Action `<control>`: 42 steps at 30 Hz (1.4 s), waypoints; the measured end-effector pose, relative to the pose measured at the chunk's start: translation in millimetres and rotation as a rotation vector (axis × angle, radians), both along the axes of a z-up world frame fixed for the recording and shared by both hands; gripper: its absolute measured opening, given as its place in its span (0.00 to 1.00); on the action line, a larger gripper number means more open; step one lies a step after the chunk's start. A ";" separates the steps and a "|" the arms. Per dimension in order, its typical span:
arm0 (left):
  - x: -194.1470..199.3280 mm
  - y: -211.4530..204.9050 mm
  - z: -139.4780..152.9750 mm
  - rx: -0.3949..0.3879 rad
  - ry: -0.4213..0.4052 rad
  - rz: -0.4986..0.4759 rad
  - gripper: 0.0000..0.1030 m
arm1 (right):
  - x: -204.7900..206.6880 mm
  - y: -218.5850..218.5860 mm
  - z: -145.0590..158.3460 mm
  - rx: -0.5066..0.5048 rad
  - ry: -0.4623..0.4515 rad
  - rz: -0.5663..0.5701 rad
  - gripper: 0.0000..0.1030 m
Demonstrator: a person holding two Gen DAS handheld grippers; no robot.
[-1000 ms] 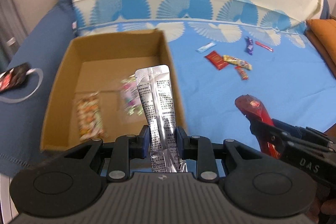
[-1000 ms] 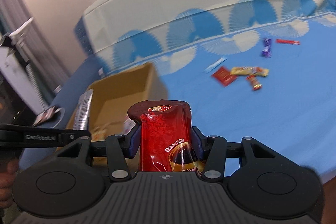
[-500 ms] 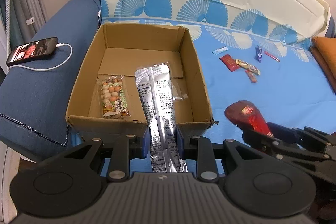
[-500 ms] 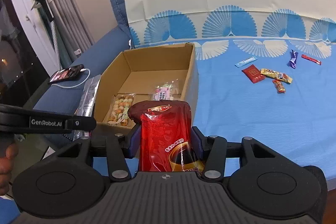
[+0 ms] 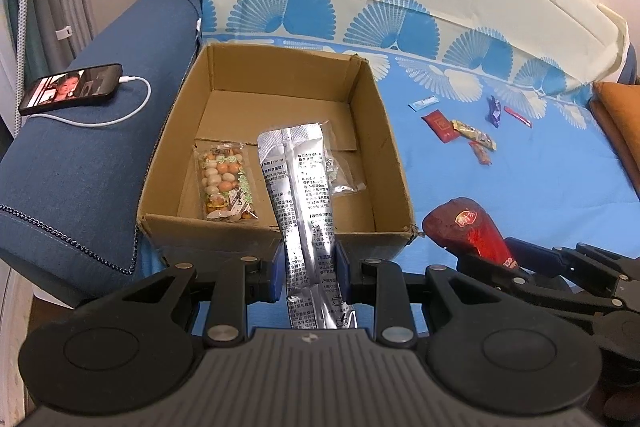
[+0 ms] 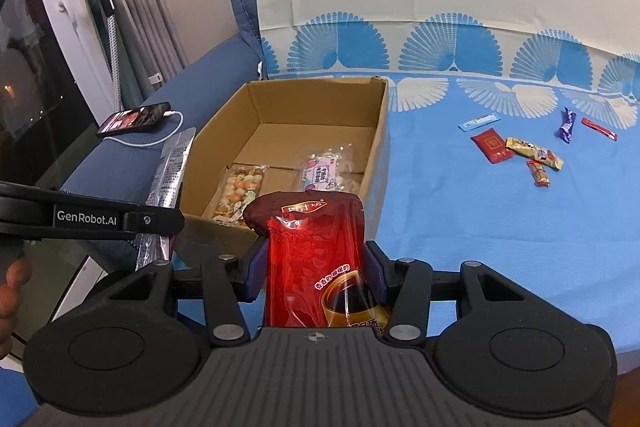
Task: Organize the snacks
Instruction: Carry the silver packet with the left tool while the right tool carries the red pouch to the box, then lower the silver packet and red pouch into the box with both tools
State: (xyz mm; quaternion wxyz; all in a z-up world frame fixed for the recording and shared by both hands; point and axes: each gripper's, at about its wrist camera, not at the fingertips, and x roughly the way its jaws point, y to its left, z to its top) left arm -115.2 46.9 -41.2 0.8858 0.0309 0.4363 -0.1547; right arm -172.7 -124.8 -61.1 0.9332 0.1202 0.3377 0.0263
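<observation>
My left gripper is shut on a long silver foil packet that stands up in front of the near wall of an open cardboard box. A bag of mixed nuts and a clear candy bag lie inside the box. My right gripper is shut on a red pouch, held just before the box's near right corner. The red pouch also shows at the right of the left wrist view, and the silver packet at the left of the right wrist view.
Several small snack packets lie scattered on the blue fan-patterned sheet to the right of the box. A phone on a white cable rests on the blue sofa arm at the left. An orange cushion sits at far right.
Both views have swung from a blurred, tilted look to a steady one. The box now sits square in front of both grippers. Each gripper still holds its packet.
</observation>
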 end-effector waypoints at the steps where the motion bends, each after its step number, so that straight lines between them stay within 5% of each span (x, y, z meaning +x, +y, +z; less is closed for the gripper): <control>1: 0.8 0.8 -0.1 -0.001 0.001 0.001 0.28 | 0.8 0.6 -0.2 -0.002 0.002 0.002 0.51; 23: 43.5 16.0 5.3 0.001 -0.013 0.044 0.28 | 30.1 0.6 -2.4 -0.003 0.011 0.014 0.51; 42: 127.8 13.0 0.5 -0.002 -0.020 0.047 0.28 | 116.7 5.4 2.9 0.031 -0.009 0.014 0.52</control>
